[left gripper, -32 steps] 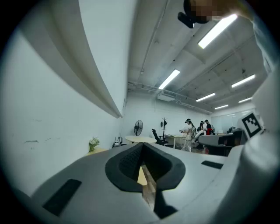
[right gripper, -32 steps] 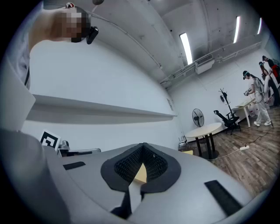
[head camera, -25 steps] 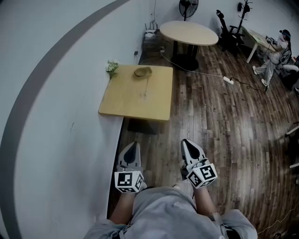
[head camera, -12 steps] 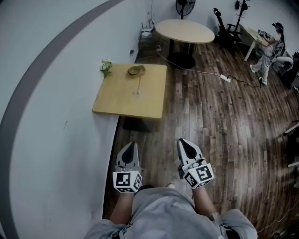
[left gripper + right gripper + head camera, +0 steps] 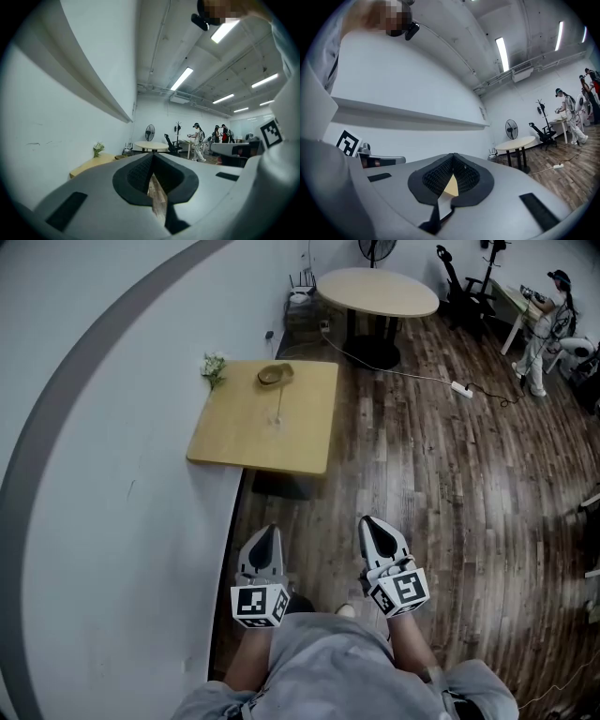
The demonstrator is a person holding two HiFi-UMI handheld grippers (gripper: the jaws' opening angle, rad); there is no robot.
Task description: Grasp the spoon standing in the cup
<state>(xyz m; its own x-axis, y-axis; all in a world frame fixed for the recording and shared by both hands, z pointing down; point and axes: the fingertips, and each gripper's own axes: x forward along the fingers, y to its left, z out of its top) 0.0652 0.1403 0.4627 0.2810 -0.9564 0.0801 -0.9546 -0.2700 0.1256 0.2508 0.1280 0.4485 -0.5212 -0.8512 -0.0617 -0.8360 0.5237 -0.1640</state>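
A thin spoon [image 5: 278, 403] stands upright in a small clear cup [image 5: 277, 419] on the square wooden table [image 5: 244, 442], which is set against the white wall ahead. My left gripper [image 5: 264, 532] and right gripper [image 5: 374, 523] are held low in front of my body, over the wood floor and well short of the table. Both are shut with nothing between the jaws. In the left gripper view the left gripper [image 5: 152, 157] points along the wall toward the table [image 5: 89, 165]. The right gripper [image 5: 452, 157] shows shut jaws in its own view.
A brown bowl [image 5: 275, 375] and a small flower plant [image 5: 212, 365] sit at the table's far edge. Beyond are a round table [image 5: 378, 292], a fan [image 5: 376, 248], a cable with a power strip [image 5: 459, 388] on the floor, and people [image 5: 547, 322] at far right.
The view has shifted a little, so the wooden table sits slightly further left and up. Both grippers stay shut and low before my body.
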